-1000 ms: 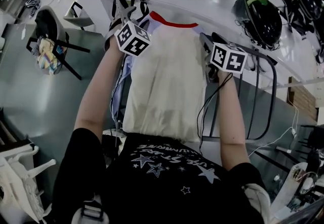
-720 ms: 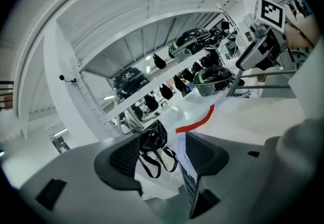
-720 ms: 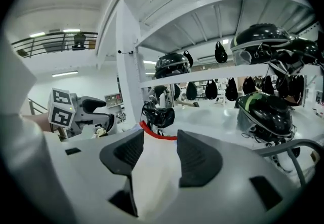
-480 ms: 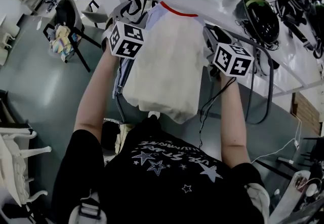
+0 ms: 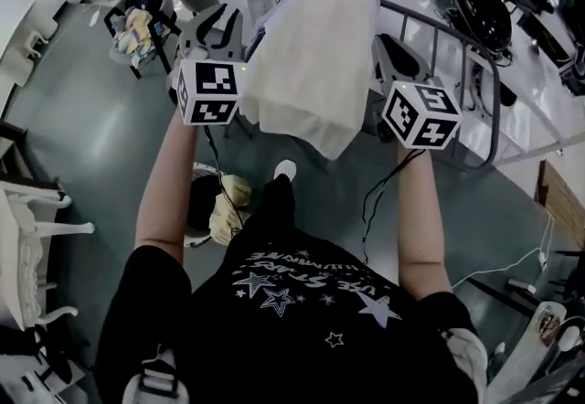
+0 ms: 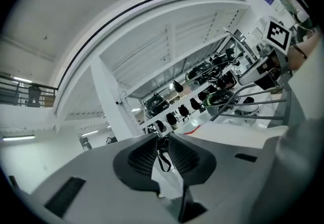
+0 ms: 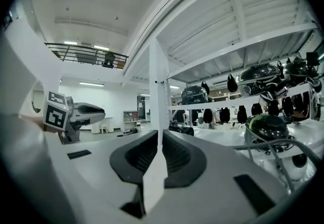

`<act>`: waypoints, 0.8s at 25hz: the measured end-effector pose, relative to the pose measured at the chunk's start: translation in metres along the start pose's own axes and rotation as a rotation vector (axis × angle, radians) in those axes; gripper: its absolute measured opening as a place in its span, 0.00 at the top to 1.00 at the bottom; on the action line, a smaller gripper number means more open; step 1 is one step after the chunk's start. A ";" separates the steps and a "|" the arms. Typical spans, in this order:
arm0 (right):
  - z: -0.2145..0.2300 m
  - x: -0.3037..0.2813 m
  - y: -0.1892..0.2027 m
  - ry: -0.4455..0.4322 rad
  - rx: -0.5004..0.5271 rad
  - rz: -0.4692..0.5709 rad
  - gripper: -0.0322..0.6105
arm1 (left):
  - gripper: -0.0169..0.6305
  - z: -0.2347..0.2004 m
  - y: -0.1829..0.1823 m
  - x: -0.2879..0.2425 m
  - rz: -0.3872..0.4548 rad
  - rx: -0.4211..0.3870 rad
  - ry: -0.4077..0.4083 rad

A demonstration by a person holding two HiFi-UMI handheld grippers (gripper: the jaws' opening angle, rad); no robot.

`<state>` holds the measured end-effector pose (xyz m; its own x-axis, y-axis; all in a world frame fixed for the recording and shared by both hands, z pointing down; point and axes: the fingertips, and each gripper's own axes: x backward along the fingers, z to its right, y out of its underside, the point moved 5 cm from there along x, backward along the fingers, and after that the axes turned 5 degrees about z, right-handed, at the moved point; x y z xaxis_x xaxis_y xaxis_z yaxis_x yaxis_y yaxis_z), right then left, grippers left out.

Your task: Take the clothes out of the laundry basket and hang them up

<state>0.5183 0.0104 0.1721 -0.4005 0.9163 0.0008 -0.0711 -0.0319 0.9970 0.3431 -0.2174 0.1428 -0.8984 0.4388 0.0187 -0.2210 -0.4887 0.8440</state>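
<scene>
**Aloft: shirt [image 5: 311, 50] gripped at both sides**

The white shirt is held high beside the metal rack [image 5: 496, 114]. Cloth is pinched at each side edge by the closing jaws of the left gripper [image 6: 163, 142] and right gripper [image 7: 158, 141].

Head view steeply down from above; both gripper views low, upward, toward shared shelving [image 6: 167, 48].

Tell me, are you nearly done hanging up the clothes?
Not yet. Done: the white shirt with red collar trim is up off the floor. In hand: the left gripper and right gripper are closing their fingers on its cloth, one per side, by the grey metal rack. Left: hanging it; cream cloth on the floor below is probably more laundry.
</scene>
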 end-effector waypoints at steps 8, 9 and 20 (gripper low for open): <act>-0.090 0.038 0.045 -0.228 -0.076 0.022 0.94 | 0.94 0.009 0.073 0.133 -0.146 0.019 -0.134; -0.106 0.038 0.055 -0.267 -0.078 0.014 0.94 | 0.94 0.011 0.087 0.152 -0.182 0.032 -0.150; -0.280 0.021 0.175 -0.613 -0.108 -0.215 0.94 | 0.94 0.019 0.231 0.349 -0.578 0.173 -0.303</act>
<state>0.2416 -0.0882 0.3248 0.2236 0.9671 -0.1217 -0.1957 0.1669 0.9664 -0.0145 -0.1623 0.3547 -0.5019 0.7980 -0.3337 -0.5480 0.0051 0.8364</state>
